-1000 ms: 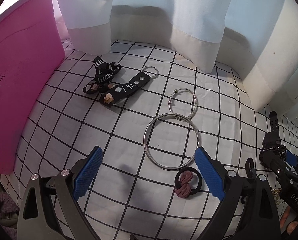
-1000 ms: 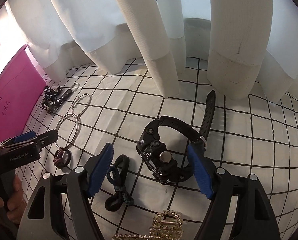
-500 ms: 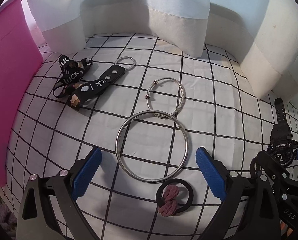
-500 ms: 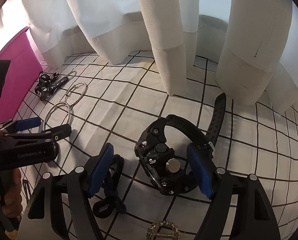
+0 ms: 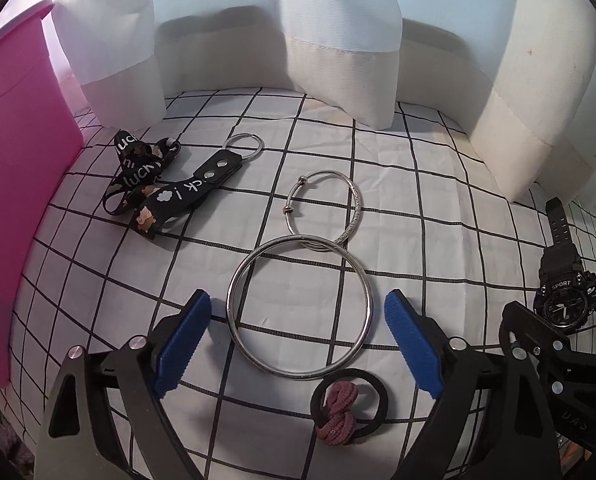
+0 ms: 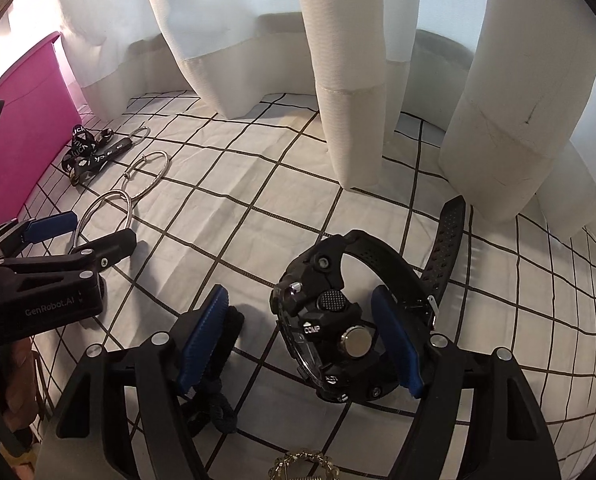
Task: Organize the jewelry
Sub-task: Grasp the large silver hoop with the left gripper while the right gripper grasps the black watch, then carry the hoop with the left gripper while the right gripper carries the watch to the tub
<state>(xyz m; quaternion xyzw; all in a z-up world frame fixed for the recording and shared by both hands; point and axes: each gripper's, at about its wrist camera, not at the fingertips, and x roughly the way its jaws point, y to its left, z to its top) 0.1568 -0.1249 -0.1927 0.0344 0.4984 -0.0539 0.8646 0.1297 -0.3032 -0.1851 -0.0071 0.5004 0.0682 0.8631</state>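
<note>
- Left wrist view: your left gripper (image 5: pixel 298 340) had its blue pads spread and closing around the large silver bangle (image 5: pixel 299 306), which lay flat on the checked cloth (image 5: pixel 437 216), touching neither pad. It overlapped the smaller bangle (image 5: pixel 323 214), so a clean lift called for pinching the near rim only.
- Right wrist view: your right gripper (image 6: pixel 298 340) was closing on the black watch (image 6: pixel 329 332) between its pads. The right pad looked about to touch; centring on the case seemed wise.

Small bangle (image 5: pixel 323 208) behind, touching big ring (image 5: pixel 299 307); hair tie (image 5: pixel 347 406) in front.
</note>
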